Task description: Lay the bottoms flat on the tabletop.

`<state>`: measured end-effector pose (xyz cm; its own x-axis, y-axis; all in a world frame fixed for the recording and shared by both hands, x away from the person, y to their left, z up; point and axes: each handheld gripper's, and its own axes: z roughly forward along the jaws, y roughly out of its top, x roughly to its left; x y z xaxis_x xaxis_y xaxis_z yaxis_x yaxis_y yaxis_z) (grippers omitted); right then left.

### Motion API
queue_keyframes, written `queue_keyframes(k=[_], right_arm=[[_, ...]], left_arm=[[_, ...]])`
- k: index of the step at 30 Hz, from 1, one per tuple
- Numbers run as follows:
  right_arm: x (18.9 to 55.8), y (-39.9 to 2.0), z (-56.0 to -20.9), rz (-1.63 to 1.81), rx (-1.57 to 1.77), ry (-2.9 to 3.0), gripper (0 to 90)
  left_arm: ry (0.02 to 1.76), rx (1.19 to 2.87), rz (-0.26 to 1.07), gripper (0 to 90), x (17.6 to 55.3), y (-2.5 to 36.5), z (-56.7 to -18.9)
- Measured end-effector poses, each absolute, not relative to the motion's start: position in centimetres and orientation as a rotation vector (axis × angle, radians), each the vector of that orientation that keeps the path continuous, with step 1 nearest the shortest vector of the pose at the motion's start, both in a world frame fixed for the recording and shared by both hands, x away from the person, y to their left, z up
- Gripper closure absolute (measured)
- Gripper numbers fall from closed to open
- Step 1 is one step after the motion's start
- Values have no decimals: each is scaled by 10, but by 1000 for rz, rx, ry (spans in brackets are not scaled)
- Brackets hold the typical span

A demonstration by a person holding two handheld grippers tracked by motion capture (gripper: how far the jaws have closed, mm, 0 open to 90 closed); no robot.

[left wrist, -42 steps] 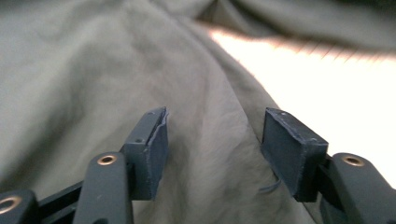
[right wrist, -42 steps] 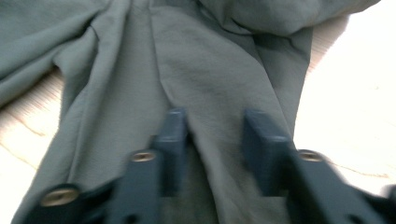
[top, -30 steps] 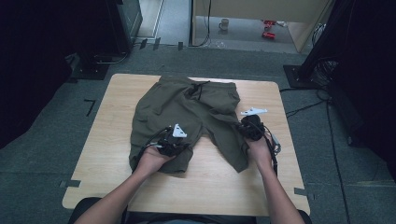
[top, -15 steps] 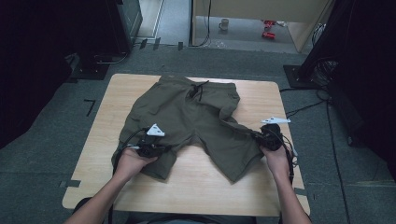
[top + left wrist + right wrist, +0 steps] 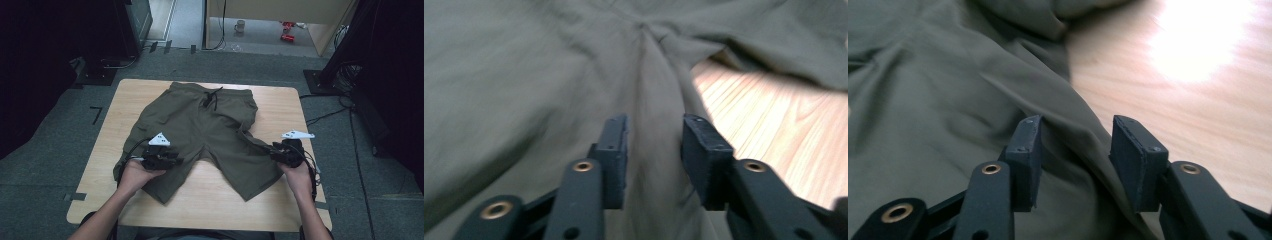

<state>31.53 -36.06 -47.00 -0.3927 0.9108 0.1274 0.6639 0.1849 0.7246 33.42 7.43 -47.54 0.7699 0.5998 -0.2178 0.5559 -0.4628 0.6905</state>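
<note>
High view, shorts (image 5: pixel 210 132): I see olive-green shorts spread flat on the wooden desk (image 5: pixel 280 200), waistband and drawstring at the far edge, both legs fanned toward me.
High view, left gripper (image 5: pixel 172 161): I hold it over the hem of the leg at the picture's left, just above the cloth.
High view, right gripper (image 5: pixel 276 152): I hold it at the outer edge of the other leg, near the desk's right side.
Left gripper view, fingers (image 5: pixel 616 150): apart, and they have just been opening; cloth lies under the gap, and neither pad presses on it.
Left gripper view, shorts (image 5: pixel 524 75): the crotch seam runs ahead of the fingers; bare desk (image 5: pixel 784 125) shows at the right.
Right gripper view, fingers (image 5: pixel 1135 155): apart, and they have just been opening; the leg's folded edge passes between them, unclamped.
Right gripper view, shorts (image 5: pixel 938 90): cloth covers the left part; bare desk (image 5: pixel 1198 110) with a bright glare lies to the right.
</note>
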Motion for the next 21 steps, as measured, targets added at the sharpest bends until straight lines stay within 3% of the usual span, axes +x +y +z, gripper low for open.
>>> queue_keyframes(k=[4,15,18,21], right_arm=[[325,-342,-465,1056,1447,2156,499],[353,-299,-461,1079,1359,2224,506],[362,-292,-460,1075,1356,2218,549],[374,-284,-459,1036,1334,2208,699]], left_arm=[[854,2160,69,579,343,63,-474],[843,2158,166,515,367,51,-481],[857,2156,181,506,372,52,-484],[893,2151,168,504,378,55,-489]])
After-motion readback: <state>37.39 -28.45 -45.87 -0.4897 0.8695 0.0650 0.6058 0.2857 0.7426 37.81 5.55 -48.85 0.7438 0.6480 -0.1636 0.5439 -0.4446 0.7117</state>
